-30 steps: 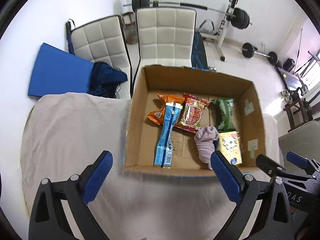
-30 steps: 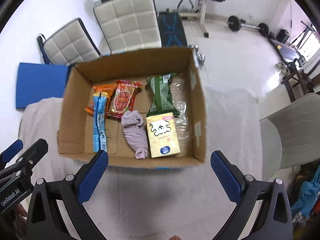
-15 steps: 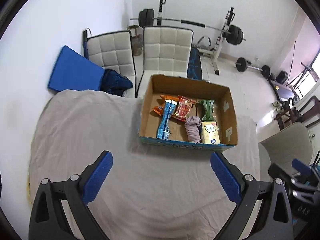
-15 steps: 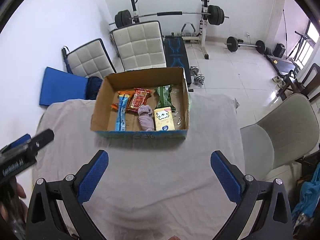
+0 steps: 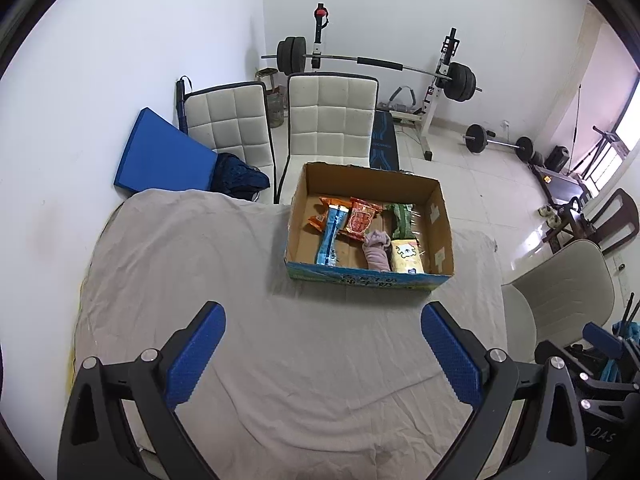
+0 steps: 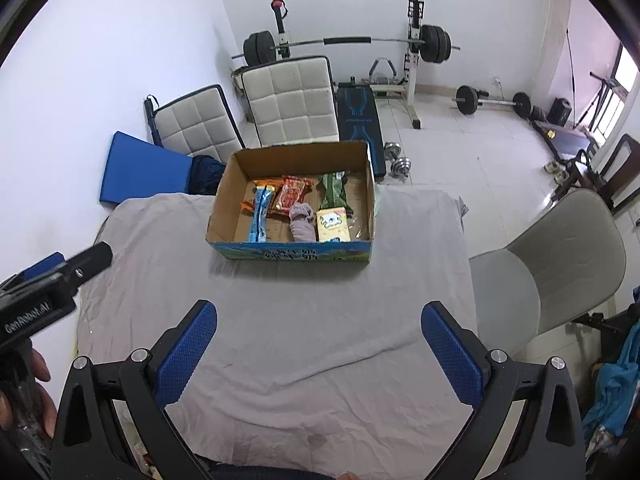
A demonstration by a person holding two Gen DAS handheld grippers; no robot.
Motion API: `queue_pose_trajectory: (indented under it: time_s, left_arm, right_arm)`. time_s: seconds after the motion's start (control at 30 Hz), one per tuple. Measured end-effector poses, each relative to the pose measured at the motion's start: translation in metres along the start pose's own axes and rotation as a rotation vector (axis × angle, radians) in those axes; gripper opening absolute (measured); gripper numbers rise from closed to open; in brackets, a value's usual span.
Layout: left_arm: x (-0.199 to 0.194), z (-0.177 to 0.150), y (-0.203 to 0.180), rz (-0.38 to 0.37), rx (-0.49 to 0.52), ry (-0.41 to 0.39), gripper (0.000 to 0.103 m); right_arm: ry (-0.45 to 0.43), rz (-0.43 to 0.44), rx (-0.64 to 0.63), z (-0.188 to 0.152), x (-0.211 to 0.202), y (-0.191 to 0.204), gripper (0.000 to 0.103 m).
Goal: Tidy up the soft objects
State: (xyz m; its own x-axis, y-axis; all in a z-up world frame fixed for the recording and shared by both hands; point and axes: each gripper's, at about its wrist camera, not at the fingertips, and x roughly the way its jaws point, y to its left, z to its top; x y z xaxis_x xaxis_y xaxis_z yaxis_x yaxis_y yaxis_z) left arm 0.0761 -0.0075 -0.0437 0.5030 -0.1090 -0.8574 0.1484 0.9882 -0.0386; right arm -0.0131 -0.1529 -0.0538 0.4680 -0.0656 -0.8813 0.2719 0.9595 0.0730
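Currently both tongs spread wide, gripping nothing. Left tongs (image 5: 322,346) and right tongs (image 6: 318,340) hover above the near part of the desk (image 5: 200,280), well apart from the box (image 5: 368,278).

Desk covered with a wrinkled grey cloth (image 6: 320,320). Open cardboard box sitting at the far edge, printed blue-green front panel facing the cameras.

Inside the box, left to right:
- blue packet (image 5: 330,236), long, lying lengthwise, overlapping an orange packet (image 5: 320,220) under it
- red packet (image 5: 360,220) just beside, toward the back
- sock (image 5: 377,250), pale mauve, bunched, near the front wall, between blue packet and yellow pack
- green packet (image 5: 402,220) toward the back right
- yellow pack (image 5: 406,256) with a cartoon print, in front of the green packet, touching the sock
- some clear plastic at the right wall, too blurred to tell what.

Seen from the right wrist: left tongs' black body at the left edge (image 6: 52,280), a hand (image 6: 24,392) wrapped on its handle.

Behind the desk: two quilted white chairs (image 5: 332,116), blue mat (image 5: 160,160) leaning on the wall, barbell rack (image 5: 380,64). Grey chair (image 6: 560,272) at the desk's right side.
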Motion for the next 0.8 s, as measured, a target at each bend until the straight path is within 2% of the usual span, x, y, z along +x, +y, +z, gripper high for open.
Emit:
queue_pose_trajectory:
  time_s: [0.4,0.8]
  left_arm:
    - [-0.011,0.005,-0.007,0.013,0.011,-0.071,0.101]
    - [-0.014,0.010,-0.008,0.022,0.011,-0.100,0.101]
  right_arm:
    - [-0.084,-0.040,0.000,0.026,-0.016,0.000,0.103]
    - [-0.080,-0.049,0.004,0.037,-0.010,-0.004,0.103]
